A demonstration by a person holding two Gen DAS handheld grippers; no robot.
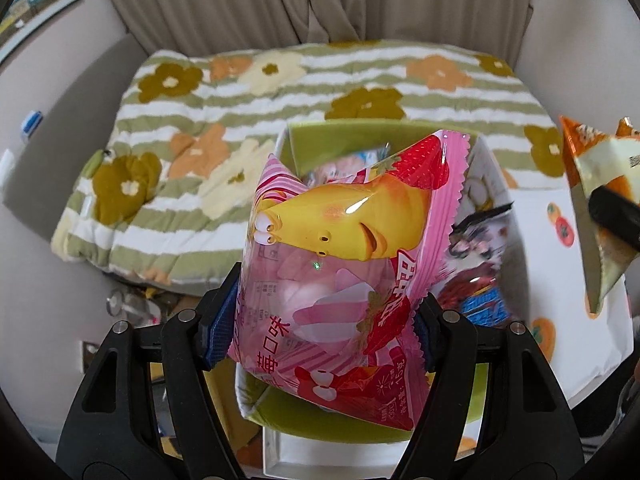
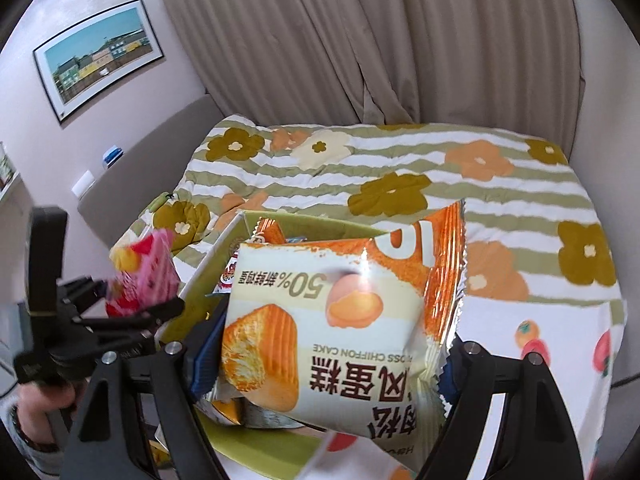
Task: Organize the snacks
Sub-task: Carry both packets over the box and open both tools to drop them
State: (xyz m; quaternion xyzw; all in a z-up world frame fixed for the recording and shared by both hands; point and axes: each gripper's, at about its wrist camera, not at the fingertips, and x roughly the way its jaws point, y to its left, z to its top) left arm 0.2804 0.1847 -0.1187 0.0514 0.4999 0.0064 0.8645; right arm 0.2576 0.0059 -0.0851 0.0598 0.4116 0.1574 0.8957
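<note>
My left gripper (image 1: 320, 320) is shut on a pink strawberry snack bag (image 1: 340, 264) with a yellow cartoon face, held above an open green-lined box (image 1: 320, 138) that holds several snack packs. My right gripper (image 2: 324, 356) is shut on an orange and cream chiffon cake bag (image 2: 340, 320), held over the same box (image 2: 208, 264). The cake bag also shows at the right edge of the left wrist view (image 1: 600, 200). The pink bag (image 2: 140, 276) and left gripper (image 2: 132, 320) show at the left of the right wrist view.
The box stands on a white cloth with persimmon prints (image 1: 560, 240). Behind it lies a green-striped floral quilt (image 1: 240, 100) on a bed. Beige curtains (image 2: 360, 40) hang behind, and a framed picture (image 2: 100, 60) is on the left wall.
</note>
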